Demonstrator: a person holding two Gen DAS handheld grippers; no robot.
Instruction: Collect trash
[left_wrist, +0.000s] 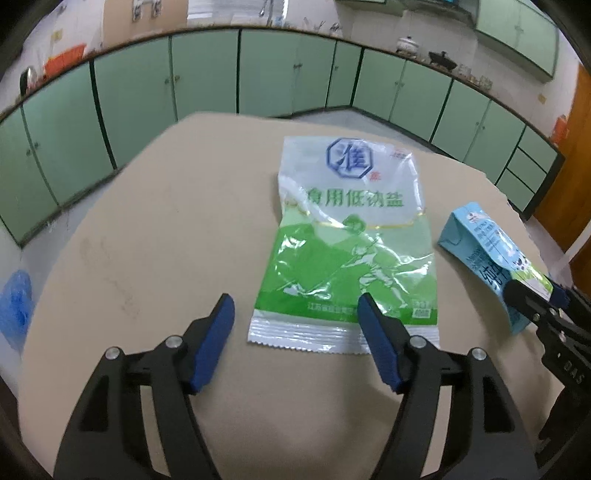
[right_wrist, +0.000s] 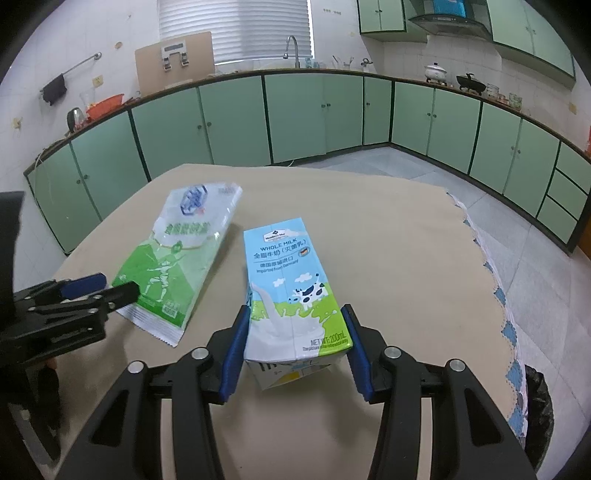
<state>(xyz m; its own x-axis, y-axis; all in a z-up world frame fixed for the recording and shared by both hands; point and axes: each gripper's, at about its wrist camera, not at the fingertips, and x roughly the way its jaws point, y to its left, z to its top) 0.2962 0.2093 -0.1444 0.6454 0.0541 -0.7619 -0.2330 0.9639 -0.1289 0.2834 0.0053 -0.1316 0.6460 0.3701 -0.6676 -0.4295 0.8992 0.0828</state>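
two hand-held grippers: the right hand-held gripper (right_wrist: 293, 345) clamps the milk carton (right_wrist: 291, 291), hiding its lower sides. the left hand-held gripper (left_wrist: 295, 325) gapes apart, one finger covering the salt packet (left_wrist: 347, 243) corner.

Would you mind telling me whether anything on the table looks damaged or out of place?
The green-and-white salt bag lies flat, crumpled and seemingly empty. The milk carton looks dented near its base, clamped in the right gripper.

Green-white salt bag (left_wrist: 347, 236), blue milk carton (right_wrist: 291, 280)

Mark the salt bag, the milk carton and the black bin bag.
salt bag (left_wrist: 347, 236), left wrist view, green printed middle.
milk carton (right_wrist: 295, 295), right wrist view, front face by the cow.
black bin bag (right_wrist: 537, 406), right wrist view, its rim.
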